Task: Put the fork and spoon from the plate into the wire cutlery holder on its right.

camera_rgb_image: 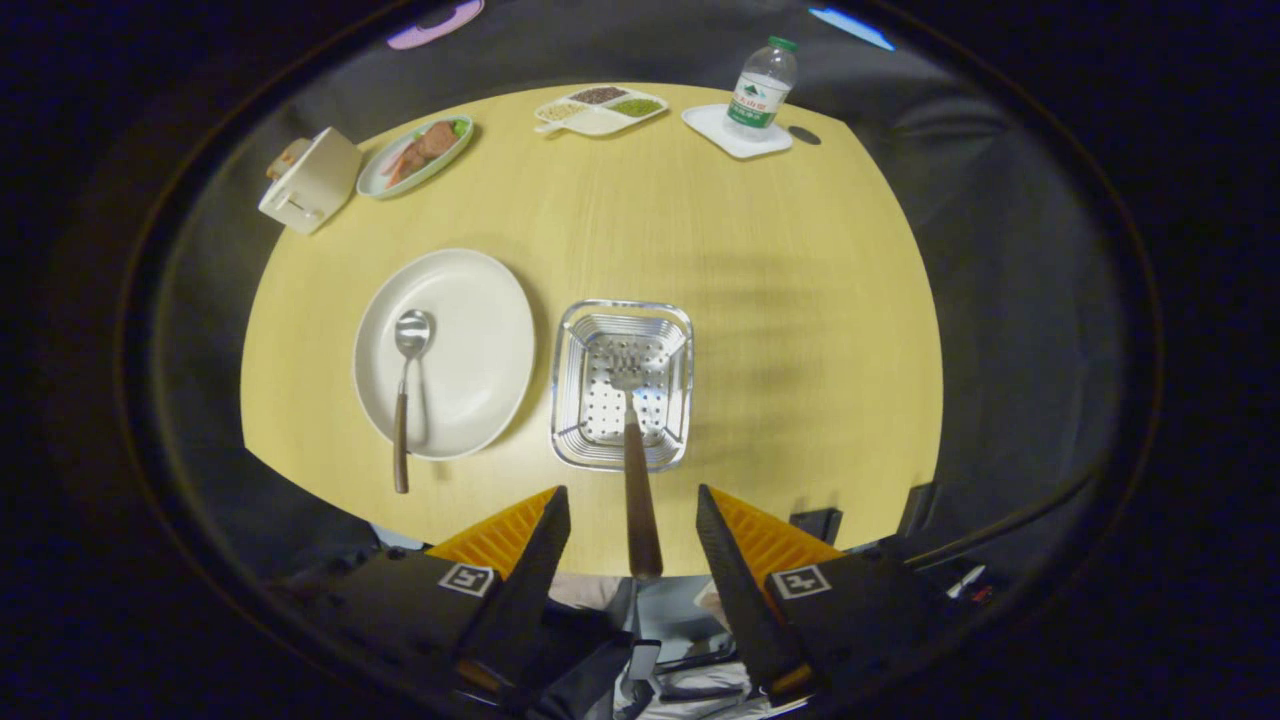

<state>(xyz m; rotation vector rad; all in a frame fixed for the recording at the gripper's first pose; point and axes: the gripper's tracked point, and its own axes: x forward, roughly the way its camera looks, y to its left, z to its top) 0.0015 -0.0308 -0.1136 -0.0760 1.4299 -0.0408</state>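
The fork [637,480] stands between my fingers with a gap on each side, its wooden handle pointing back at me and its tines down in the wire cutlery holder [570,385] just ahead. My gripper [632,490] is open and high above the table. To the left of the holder lies the white oval plate [480,340]. The spoon [404,400] rests on it, bowl away from me, its wooden handle sticking out over the plate's near rim.
Along the far edge of the yellow table [780,300] stand a white box [310,182], a green dish of food [415,155], a divided white tray [598,110] and a water bottle [762,88] on a small white tray [720,135].
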